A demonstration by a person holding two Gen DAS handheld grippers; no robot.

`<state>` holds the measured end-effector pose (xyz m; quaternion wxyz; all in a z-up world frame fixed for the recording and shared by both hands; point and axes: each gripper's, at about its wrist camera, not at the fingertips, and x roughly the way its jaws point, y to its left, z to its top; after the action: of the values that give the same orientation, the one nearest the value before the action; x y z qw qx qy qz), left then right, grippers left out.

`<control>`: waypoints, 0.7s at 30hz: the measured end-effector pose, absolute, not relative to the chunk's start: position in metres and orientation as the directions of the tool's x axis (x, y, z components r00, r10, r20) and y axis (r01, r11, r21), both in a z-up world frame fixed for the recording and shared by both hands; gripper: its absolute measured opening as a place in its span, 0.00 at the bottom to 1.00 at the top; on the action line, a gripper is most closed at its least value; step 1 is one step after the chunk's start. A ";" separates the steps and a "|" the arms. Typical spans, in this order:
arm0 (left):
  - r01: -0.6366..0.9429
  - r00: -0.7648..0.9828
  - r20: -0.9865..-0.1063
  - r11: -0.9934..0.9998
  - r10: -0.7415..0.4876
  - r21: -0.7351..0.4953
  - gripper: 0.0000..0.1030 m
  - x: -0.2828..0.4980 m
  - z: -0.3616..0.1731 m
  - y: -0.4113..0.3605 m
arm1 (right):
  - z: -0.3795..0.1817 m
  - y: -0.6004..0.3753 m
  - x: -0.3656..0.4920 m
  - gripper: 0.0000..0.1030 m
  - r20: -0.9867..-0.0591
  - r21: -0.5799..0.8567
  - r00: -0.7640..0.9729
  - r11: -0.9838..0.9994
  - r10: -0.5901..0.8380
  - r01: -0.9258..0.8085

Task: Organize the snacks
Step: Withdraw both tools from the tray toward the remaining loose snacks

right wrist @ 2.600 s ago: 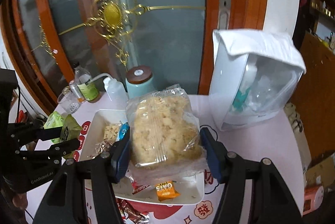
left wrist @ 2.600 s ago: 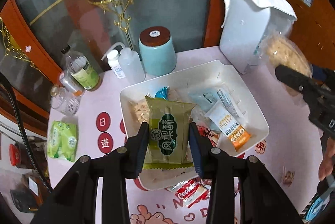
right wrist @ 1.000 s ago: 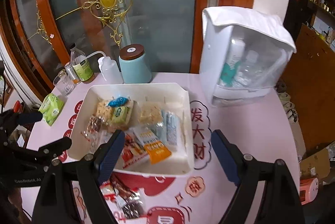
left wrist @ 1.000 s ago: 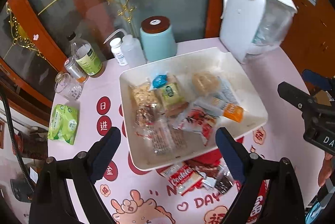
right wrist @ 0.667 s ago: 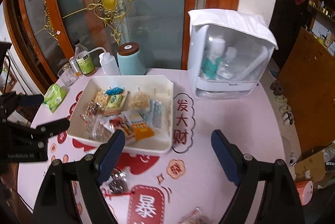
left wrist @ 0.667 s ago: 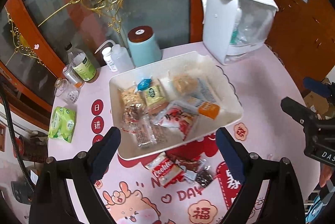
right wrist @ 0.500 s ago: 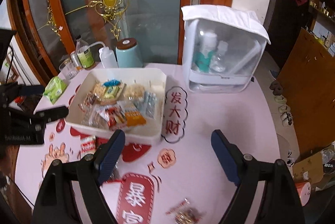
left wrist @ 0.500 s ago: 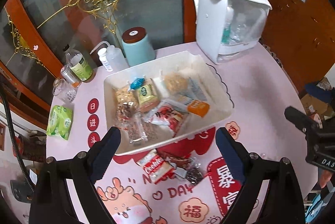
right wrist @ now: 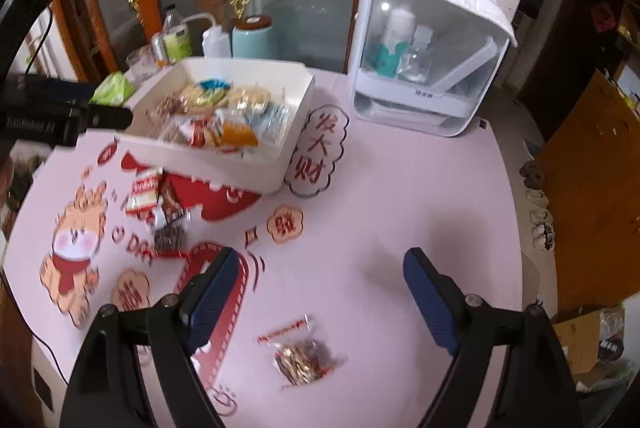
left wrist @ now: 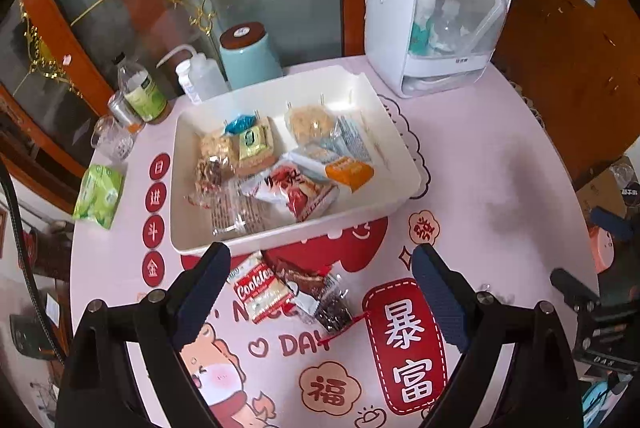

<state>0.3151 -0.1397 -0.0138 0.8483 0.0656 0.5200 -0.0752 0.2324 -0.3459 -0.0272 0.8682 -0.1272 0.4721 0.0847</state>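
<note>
A white tray (left wrist: 400, 144) on the pink table holds several snack packets, among them a red one (left wrist: 296, 188) and an orange one (left wrist: 348, 170). In front of it lie a red cookies packet (left wrist: 260, 286) and dark wrapped snacks (left wrist: 320, 292). My left gripper (left wrist: 320, 292) is open and empty above these loose snacks. My right gripper (right wrist: 316, 292) is open and empty over the table's near right part, above a small clear bag of wrapped candies (right wrist: 300, 354). The tray (right wrist: 296, 136) and loose packets (right wrist: 150, 194) lie to its far left.
A white storage box with a clear front (left wrist: 432, 16) stands at the back right. A blue jar (left wrist: 248, 54), squeeze bottle (left wrist: 200, 78), drink bottle (left wrist: 140, 92) and glass (left wrist: 112, 142) stand behind the tray. A green tissue pack (left wrist: 100, 196) lies left. The left gripper's finger (right wrist: 92, 116) shows left.
Both grippers let their packets go into the tray, opened wide and pulled back and up. The right gripper has moved nearer the table's front edge; the candy bag has come into view.
</note>
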 end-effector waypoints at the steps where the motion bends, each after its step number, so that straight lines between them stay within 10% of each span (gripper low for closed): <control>1: 0.190 0.445 -0.894 0.981 -0.058 0.030 0.89 0.314 -0.016 -0.139 | -0.030 -0.346 0.230 0.82 -0.842 -0.146 0.538 0.950 0.026 -0.274; 21: 0.000 0.373 -0.925 0.997 -0.068 -0.074 0.89 0.274 -0.126 -0.129 | -0.127 -0.378 0.194 0.79 -0.893 -0.070 0.443 0.947 0.081 -0.313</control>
<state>0.2739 -0.1290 -0.1265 0.8279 -0.0304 0.5597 -0.0208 0.1939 -0.3781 -0.1268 0.8418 -0.1129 0.5146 0.1171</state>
